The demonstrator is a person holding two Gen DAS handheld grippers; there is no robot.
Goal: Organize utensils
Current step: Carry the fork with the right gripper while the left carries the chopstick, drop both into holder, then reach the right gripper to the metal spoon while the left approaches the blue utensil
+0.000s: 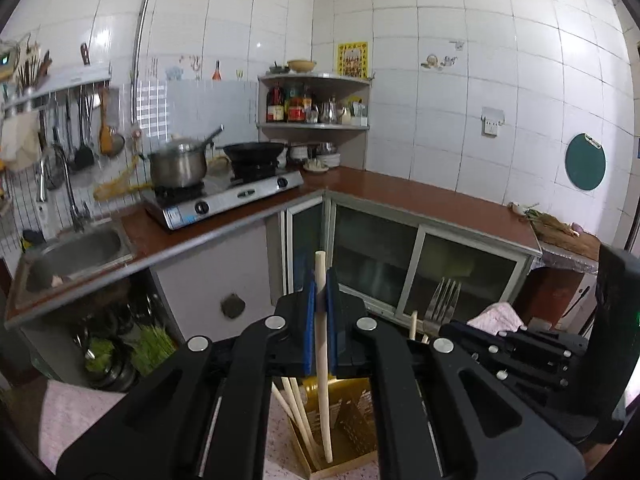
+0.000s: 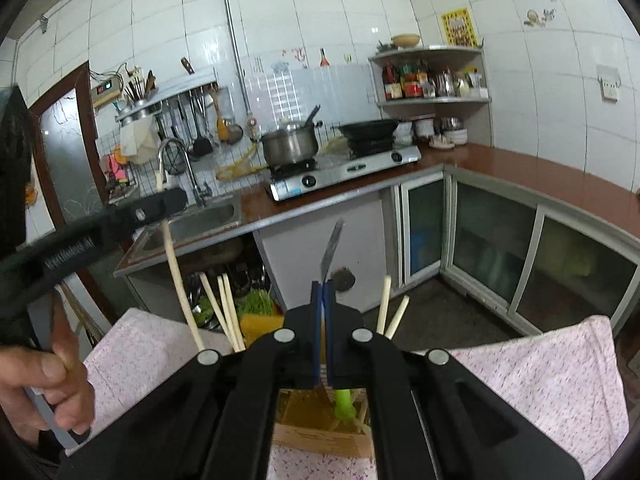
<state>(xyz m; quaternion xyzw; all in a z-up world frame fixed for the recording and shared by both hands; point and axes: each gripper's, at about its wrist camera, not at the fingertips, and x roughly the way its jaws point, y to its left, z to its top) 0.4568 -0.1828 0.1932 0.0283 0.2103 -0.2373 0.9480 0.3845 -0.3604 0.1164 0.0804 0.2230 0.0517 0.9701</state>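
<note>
My left gripper (image 1: 320,280) is shut on a pale wooden chopstick (image 1: 323,380), which stands upright between the blue pads. Its lower end hangs over a yellow-brown utensil box (image 1: 352,420) that holds other chopsticks (image 1: 294,408). My right gripper (image 2: 323,286) is shut on a metal fork (image 2: 332,248), tines up and seen edge-on, with a green handle (image 2: 344,404) below the jaws. The left wrist view shows the fork (image 1: 442,300) at the right, above the right gripper's fingers (image 1: 520,350). In the right wrist view, the left gripper's finger (image 2: 152,206) and its chopstick (image 2: 176,272) are at the left.
The box (image 2: 320,436) stands on a pink flowered cloth (image 2: 540,380), with loose chopsticks (image 2: 226,312) sticking out. A person's hand (image 2: 48,380) is at the lower left. Beyond are a counter (image 1: 400,196), stove (image 1: 224,200), pot (image 1: 178,164), sink (image 1: 76,248) and glass cabinet doors (image 1: 440,272).
</note>
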